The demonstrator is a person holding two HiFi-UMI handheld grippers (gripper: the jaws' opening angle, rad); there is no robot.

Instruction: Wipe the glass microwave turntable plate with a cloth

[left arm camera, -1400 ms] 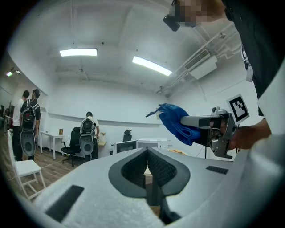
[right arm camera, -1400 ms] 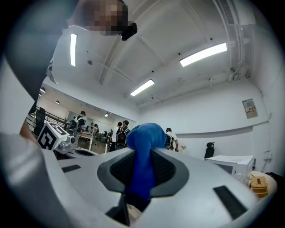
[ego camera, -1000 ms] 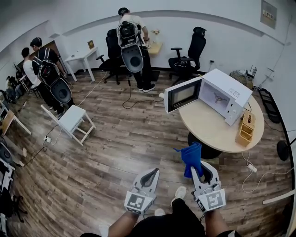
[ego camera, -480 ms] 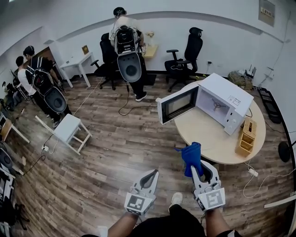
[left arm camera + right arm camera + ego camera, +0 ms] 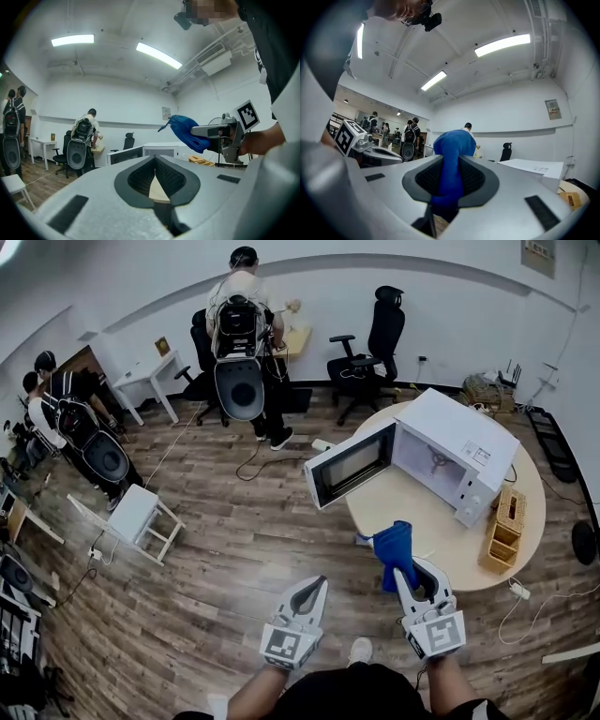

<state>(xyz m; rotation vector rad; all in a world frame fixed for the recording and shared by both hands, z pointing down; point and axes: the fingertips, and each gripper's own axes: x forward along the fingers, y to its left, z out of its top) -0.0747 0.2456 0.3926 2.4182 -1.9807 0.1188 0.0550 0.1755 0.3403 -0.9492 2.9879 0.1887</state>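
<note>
Jaws of the right gripper (image 5: 403, 570) pinch a blue cloth (image 5: 393, 549), which runs up between the pads and bunches above the tips. The left gripper (image 5: 313, 589), just beside it at lower centre of the head view, has its tips pressed together with nothing between them. The cloth hangs over the near edge of a round table (image 5: 441, 540) at right of the frame. On that table stands a white microwave (image 5: 459, 442), its door (image 5: 349, 465) swung wide open toward the left. Whether the glass plate lies inside cannot be made out. A wooden organiser (image 5: 506, 517) sits by the microwave's right. Farther off, on the wood floor (image 5: 234, 549), are a white stool (image 5: 136, 517) and a person with a backpack (image 5: 239, 315).
</note>
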